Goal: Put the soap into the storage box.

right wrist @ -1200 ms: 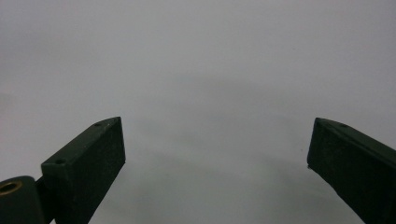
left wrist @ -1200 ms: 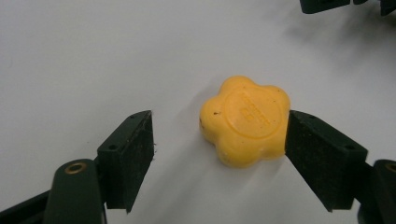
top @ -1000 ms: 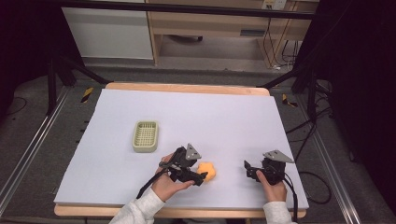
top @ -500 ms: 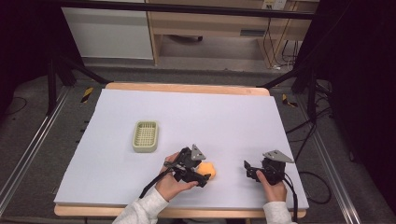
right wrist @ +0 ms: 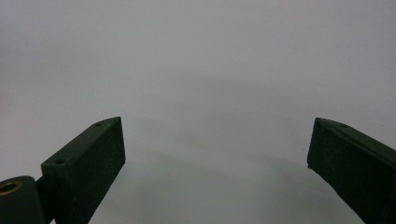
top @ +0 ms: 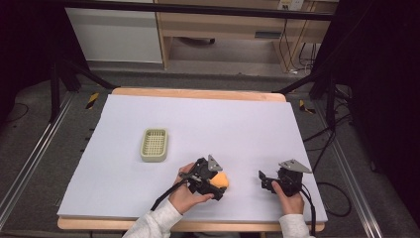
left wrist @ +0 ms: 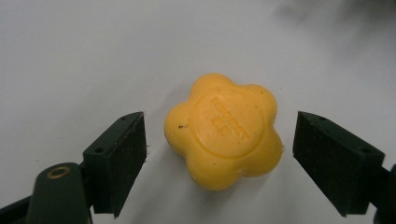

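Near the table's (top: 124,144) front edge, we saw the yellow flower-shaped soap (left wrist: 225,130) lying flat between the left gripper's (left wrist: 219,154) wide-open, empty jaws, seemingly untouched, while the right gripper (top: 267,179), also spread and empty, hovered well apart.

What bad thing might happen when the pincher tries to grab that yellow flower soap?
The yellow soap has rounded, bumpy sides, so when the left gripper closes its open jaws, a pad may land on a lobe and the soap might squirt out or twist. The soap also sits nearer one jaw, so that jaw may push it across the white table first.
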A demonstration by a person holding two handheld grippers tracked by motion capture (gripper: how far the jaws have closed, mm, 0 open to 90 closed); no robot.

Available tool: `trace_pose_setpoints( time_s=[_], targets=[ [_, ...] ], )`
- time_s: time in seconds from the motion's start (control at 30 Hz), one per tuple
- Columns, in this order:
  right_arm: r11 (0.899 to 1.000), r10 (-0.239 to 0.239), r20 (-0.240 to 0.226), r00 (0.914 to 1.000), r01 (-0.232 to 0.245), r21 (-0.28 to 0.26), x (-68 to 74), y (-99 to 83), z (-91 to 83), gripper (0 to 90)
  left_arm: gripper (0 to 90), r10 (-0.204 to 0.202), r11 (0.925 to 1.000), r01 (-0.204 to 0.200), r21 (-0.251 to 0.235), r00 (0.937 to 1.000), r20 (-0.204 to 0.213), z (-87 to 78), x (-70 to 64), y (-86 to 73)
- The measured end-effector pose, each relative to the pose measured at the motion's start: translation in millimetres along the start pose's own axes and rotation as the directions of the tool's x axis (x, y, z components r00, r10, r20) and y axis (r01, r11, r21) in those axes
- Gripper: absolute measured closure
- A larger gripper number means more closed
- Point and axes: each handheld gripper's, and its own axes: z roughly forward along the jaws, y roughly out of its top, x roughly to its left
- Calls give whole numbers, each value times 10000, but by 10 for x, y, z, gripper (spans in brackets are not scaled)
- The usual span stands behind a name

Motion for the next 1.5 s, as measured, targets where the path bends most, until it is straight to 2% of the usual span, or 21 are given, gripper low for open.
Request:
trace_pose_setpoints(
  time_s=[0.33, 0.8, 0.9, 1.1, 1.5],
  targets=[
    [10000, 12, -23, 10000, -12, 30, -1, 1, 2, 47, 155, 159, 9994, -153, 322, 9997, -180, 113, -19, 12],
    [10000, -29, -30, 10000, 29, 40, -4, 1, 7, 47, 167, 219, 9960, -209, 874, 9997, -110, 255, 0, 34],
    [10000, -18, -43, 10000, 18, 52, -3, 1, 8, 47, 184, 106, 9966, -100, 816, 9999, -81, 276, -11, 33],
    [10000, -26, -26, 10000, 26, 34, -4, 1, 7, 47, 229, 145, 9958, -126, 903, 9997, -214, 290, -23, 38],
    [10000, -9, -40, 10000, 10, 74, -3, 2, 9, 48, 263, 68, 9952, -35, 977, 9994, -333, 289, -49, 48]
  ],
)
